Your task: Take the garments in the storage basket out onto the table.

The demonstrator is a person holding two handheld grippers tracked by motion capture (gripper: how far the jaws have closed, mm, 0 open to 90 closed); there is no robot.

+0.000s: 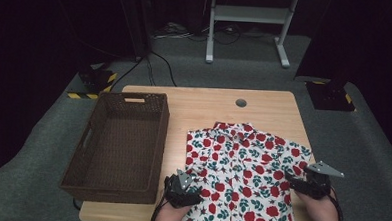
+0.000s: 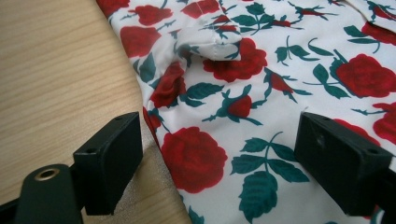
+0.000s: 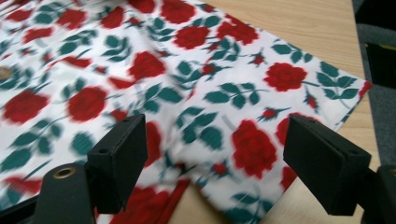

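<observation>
Both tools (image 1: 201, 183) (image 1: 290, 178) low — flanking shirt (image 1: 241, 167)

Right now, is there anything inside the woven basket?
No, the high view shows the brown woven basket holding nothing, while the rose-print shirt lies spread on the table beside it.

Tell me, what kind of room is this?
Probably a recording studio or lab rather than a home: a lone wooden table on grey carpet amid dark surroundings, hazard-taped stand bases, loose floor cables, and a rose-print shirt laid beside a wicker basket.
</observation>
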